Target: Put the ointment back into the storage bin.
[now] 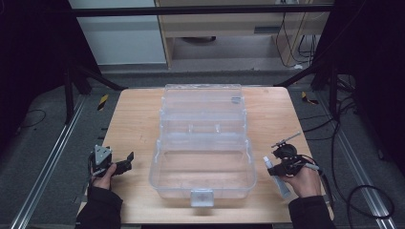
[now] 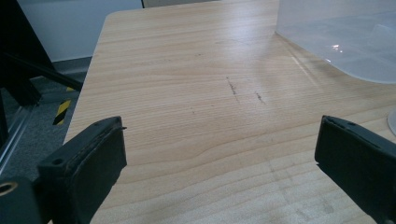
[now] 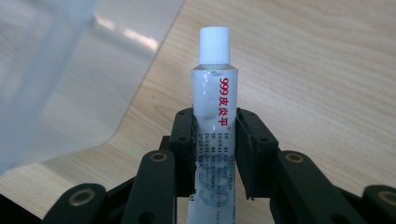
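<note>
The right gripper point(image 3: 215, 154) is clamping its jaws on the middle of a white ointment tube point(image 3: 214, 121), cap pointing away from the jaws. Just beyond and to their left, the clear plastic box point(image 1: 203, 143) is standing open on the table point(image 1: 133, 124). The step in hand is probably carrying the tube to the box; next, the tube would need lifting over the near wall before release. The left gripper point(image 2: 219, 154) is holding nothing, jaws spread wide over bare wood, the box off to their right.
</note>
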Demonstrator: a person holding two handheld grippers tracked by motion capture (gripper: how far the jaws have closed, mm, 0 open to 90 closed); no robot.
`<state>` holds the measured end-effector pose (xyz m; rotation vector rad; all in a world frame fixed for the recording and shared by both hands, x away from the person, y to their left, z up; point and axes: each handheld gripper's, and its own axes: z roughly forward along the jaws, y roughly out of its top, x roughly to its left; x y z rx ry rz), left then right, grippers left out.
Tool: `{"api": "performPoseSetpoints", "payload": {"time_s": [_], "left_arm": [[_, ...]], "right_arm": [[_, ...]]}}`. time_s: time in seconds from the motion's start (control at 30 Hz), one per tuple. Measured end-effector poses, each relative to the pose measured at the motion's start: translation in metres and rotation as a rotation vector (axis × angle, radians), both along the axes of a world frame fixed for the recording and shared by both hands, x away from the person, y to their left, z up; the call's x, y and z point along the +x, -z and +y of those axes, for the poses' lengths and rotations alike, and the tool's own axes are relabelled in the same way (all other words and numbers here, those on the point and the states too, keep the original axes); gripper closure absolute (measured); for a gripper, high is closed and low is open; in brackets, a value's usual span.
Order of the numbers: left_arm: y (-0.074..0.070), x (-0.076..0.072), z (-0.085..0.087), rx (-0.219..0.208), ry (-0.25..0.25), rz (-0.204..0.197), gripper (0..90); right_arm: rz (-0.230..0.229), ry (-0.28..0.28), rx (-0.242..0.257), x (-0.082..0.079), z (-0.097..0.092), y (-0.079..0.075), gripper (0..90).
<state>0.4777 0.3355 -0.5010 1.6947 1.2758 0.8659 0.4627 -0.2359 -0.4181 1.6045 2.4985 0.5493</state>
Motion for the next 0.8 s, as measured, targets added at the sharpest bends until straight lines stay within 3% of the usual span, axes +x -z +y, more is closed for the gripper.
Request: {"api": "performPoseSetpoints", "payload": {"time_s": [0.27,0.6,0.8], "left_arm": [[0.0,0.0,0.0,-0.002,0.002,-0.005,1.5],[0.0,0.0,0.0,-0.003,0.003,-0.004,1.5],[0.0,0.0,0.0,-0.003,0.002,-0.003,1.5]], "right_arm": [[-0.117,-0.005,0.056,0.001,-0.001,-0.022,69.9],[-0.21,-0.061,0.089,0.003,0.0,-0.046,69.9],[-0.244,-0.107,0.11,0.003,-0.001,-0.06,69.8]]}}
